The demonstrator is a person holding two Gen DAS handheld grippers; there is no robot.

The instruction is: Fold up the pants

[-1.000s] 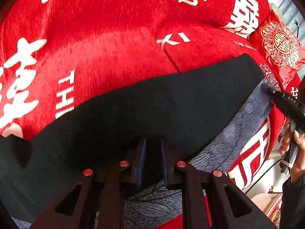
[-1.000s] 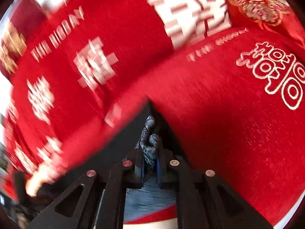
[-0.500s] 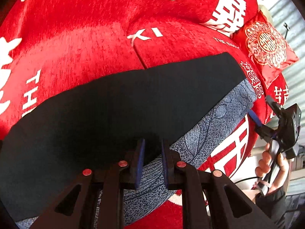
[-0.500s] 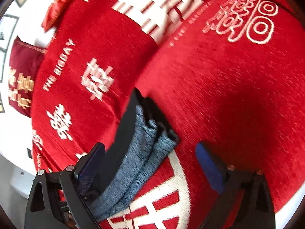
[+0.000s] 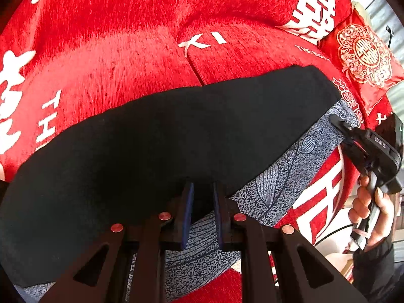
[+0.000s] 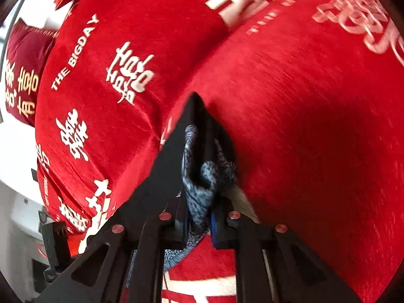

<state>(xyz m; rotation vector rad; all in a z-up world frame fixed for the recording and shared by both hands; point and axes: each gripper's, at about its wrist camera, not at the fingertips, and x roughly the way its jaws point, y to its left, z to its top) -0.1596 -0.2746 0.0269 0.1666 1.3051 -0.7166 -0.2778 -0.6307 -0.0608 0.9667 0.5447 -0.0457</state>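
Observation:
The pants (image 5: 176, 139) lie folded lengthwise across a red sofa seat, a black layer over a blue-grey leaf-patterned layer (image 5: 290, 171). My left gripper (image 5: 202, 197) points steeply down at their near edge and is shut on the black cloth. At the far right end, my right gripper (image 5: 338, 123) reaches the patterned end, held by a hand (image 5: 373, 209). In the right wrist view the right gripper (image 6: 202, 202) has its jaws closing on the bunched patterned cloth (image 6: 202, 181), which is pinched between the pads. The black layer (image 6: 156, 176) runs away to the left.
The red sofa cover (image 5: 113, 63) with white characters lies under everything, with a seam (image 5: 194, 68) between its seat cushions. A red cushion with a gold emblem (image 5: 363, 53) sits at the right end, and a dark red cushion (image 6: 22, 75) at the other.
Half a second ago the right jaws stood wide open just short of the pants' end; now they pinch the bunched patterned cloth again. The left gripper keeps its hold.

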